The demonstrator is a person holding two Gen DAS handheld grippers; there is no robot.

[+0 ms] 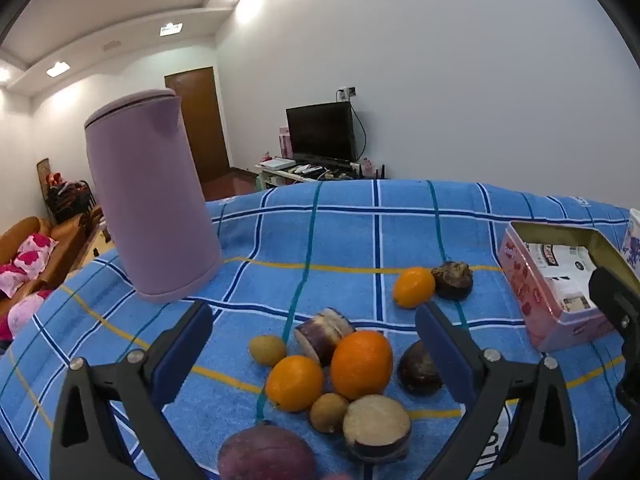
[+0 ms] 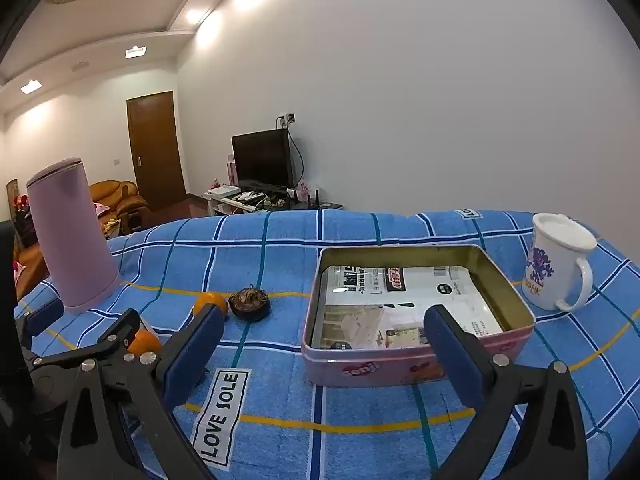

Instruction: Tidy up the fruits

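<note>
In the left wrist view a heap of fruit lies on the blue checked cloth (image 1: pixel 360 240): a large orange (image 1: pixel 361 364), a smaller orange (image 1: pixel 295 382), several brown and purple fruits, some cut. My left gripper (image 1: pixel 312 330) is open, jaws wide, just above this heap. A lone orange (image 1: pixel 413 287) and a dark fruit (image 1: pixel 453 274) lie farther back. The pink tin box (image 2: pixel 416 364) stands open in the right wrist view. My right gripper (image 2: pixel 324 334) is open and empty in front of the tin.
A tall lilac jug (image 1: pixel 150 204) stands at the back left of the table. A white mug (image 2: pixel 558 266) stands right of the tin. A "LOVE SOLE" label (image 2: pixel 222 416) is sewn on the cloth. The left gripper's body (image 2: pixel 80 360) shows at the left.
</note>
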